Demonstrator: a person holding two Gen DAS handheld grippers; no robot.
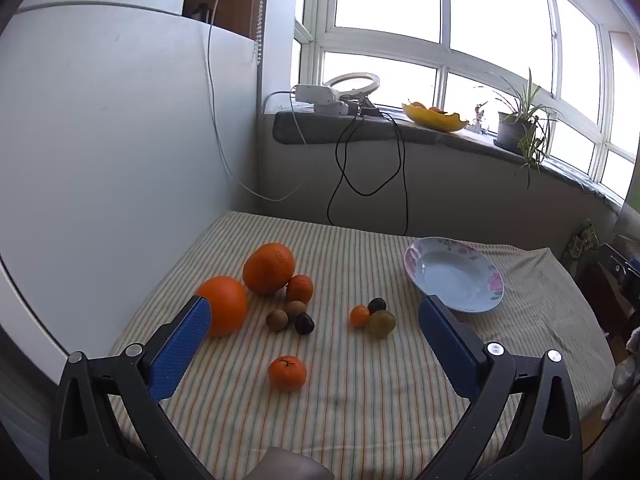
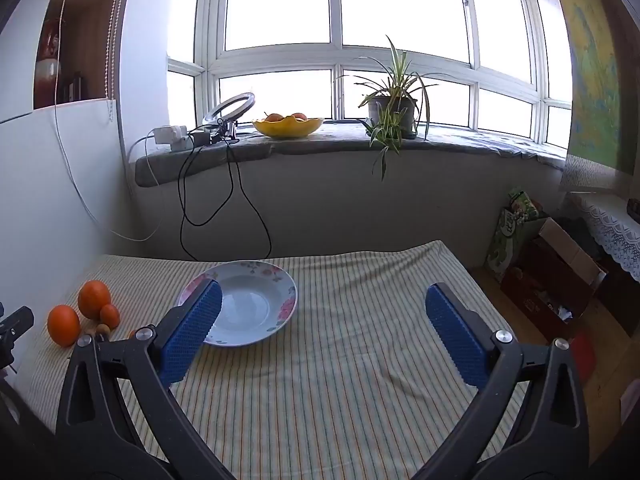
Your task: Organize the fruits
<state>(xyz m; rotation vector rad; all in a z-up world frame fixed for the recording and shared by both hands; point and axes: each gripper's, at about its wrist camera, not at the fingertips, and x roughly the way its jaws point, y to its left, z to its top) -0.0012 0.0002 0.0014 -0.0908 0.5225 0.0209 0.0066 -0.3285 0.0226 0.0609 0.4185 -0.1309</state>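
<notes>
Fruit lies on the striped tablecloth (image 1: 360,408). Two big oranges (image 1: 269,268) (image 1: 224,309) sit at the left beside a small tangerine (image 1: 299,289), two brown longans (image 1: 277,319) and a dark plum (image 1: 304,323). A kumquat (image 1: 359,316), a dark fruit (image 1: 377,305) and a green grape (image 1: 382,323) cluster mid-table. A lone tangerine (image 1: 287,373) lies nearest. The floral plate (image 1: 453,274) (image 2: 244,306) holds nothing. My left gripper (image 1: 316,316) hangs open above the fruit. My right gripper (image 2: 324,302) is open just right of the plate. The oranges (image 2: 94,299) show at the left there.
A white panel (image 1: 120,140) walls the table's left side. The windowsill behind carries a yellow fruit bowl (image 1: 434,117), a potted plant (image 2: 394,114), a ring light (image 2: 230,110) and hanging cables (image 1: 368,168). Boxes (image 2: 552,276) stand on the floor past the table's right edge.
</notes>
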